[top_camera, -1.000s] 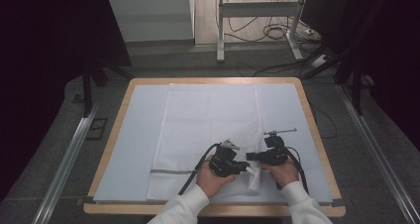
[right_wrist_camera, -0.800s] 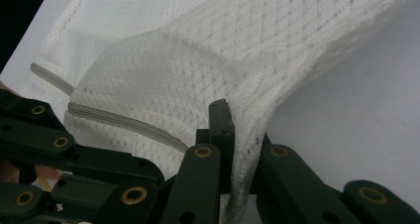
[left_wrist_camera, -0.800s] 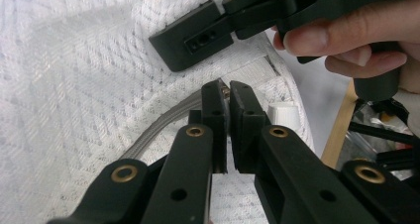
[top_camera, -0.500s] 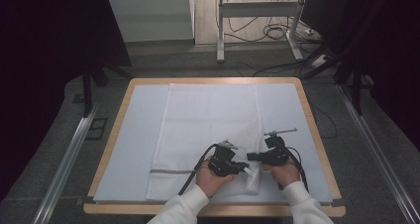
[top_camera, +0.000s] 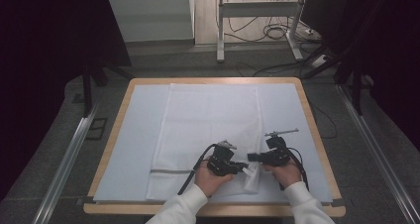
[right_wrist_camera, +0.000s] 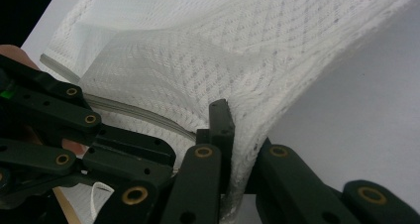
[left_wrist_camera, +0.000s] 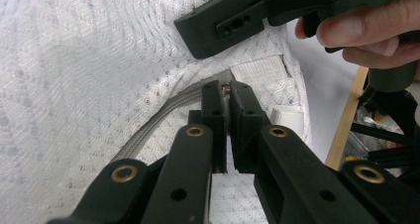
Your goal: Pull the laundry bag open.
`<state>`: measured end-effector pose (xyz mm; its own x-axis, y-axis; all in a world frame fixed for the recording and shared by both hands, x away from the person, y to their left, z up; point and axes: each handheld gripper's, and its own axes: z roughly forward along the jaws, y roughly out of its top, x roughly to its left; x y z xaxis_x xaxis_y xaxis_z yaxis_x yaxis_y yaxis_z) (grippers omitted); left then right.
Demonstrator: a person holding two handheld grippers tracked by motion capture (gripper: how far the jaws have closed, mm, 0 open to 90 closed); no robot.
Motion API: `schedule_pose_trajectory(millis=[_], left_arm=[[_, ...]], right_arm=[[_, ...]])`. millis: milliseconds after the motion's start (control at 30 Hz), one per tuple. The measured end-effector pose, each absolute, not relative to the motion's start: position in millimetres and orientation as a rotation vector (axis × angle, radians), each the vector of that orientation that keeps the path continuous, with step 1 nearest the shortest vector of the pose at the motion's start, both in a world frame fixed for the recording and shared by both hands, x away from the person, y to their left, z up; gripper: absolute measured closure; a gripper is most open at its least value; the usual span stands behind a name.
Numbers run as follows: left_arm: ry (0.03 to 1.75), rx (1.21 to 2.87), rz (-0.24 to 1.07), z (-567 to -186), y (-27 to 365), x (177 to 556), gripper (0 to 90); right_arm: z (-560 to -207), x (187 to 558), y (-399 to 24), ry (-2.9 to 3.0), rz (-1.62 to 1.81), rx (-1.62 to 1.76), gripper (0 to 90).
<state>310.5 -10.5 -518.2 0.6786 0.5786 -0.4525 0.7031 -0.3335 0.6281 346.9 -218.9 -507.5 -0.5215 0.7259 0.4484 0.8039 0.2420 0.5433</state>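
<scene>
Both our grippers clamped on the near corner of a white mesh bag.

Nearest us, our left gripper (top_camera: pixel 241 167) has its jaws closed on the small metal zipper pull (left_wrist_camera: pixel 226 88) at the end of the grey zipper (left_wrist_camera: pixel 148 130), and our right gripper (top_camera: pixel 253 157) has its jaws pinched tight on a fold of the mesh bag (top_camera: pixel 208 125) just beside it, lifting that corner. The two grippers nearly touch, tip to tip. Beyond them the bag lies flat on the pale sheet (top_camera: pixel 138 130) covering the wooden table (top_camera: pixel 116 130), reaching toward its far edge.
</scene>
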Motion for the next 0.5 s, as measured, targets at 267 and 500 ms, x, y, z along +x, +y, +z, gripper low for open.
schedule_pose_trajectory(millis=[267,500], left_arm=[[0.998,2.040,-0.193,-520.9,-9.5,313.2,87.1],[1.027,2.037,-0.208,-527.0,-3.7,317.6,87.1]], right_arm=[[-508.0,346.2,-219.3,-2.396,-1.146,-1.468,88.3],[-510.0,346.6,-221.3,-2.398,-1.141,-1.473,88.3]])
